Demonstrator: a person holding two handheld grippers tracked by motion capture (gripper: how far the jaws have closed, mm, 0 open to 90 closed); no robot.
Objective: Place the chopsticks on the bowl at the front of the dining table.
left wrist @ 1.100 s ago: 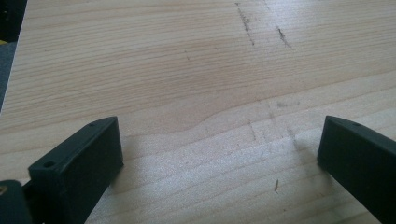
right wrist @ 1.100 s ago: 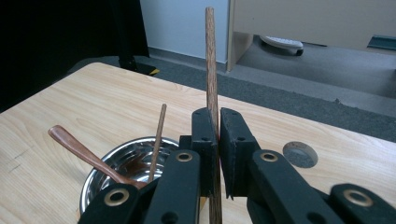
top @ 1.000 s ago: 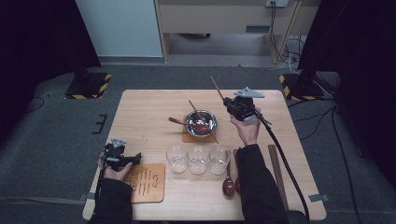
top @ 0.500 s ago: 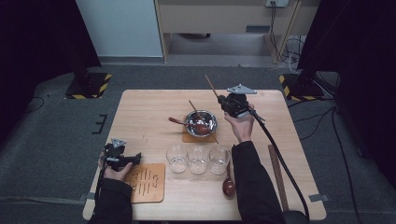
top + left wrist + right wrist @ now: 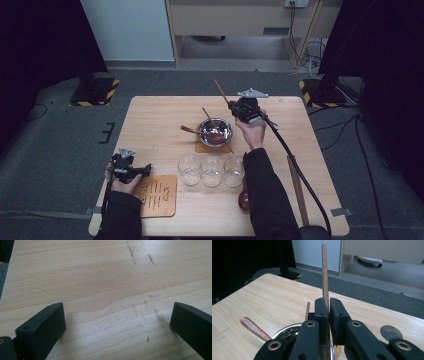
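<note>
- A wooden stick [image 5: 325, 272] is clamped between the closed jaws of the right hand-held gripper [image 5: 239, 108], its long axis rising up and away toward the far edge of the tabletop [image 5: 150, 130].
- Directly below and on the person's side of it sits a metal bowl [image 5: 215, 132] on a wooden coaster [image 5: 202, 147], with two wooden spoons [image 5: 190, 130] resting in it.
- Three glass cups [image 5: 212, 171], apparently empty, are lined up nearer the near edge.
- The left hand-held gripper [image 5: 131, 169] is held with jaws apart at the near-left corner, beside a wooden board [image 5: 156, 195].
</note>
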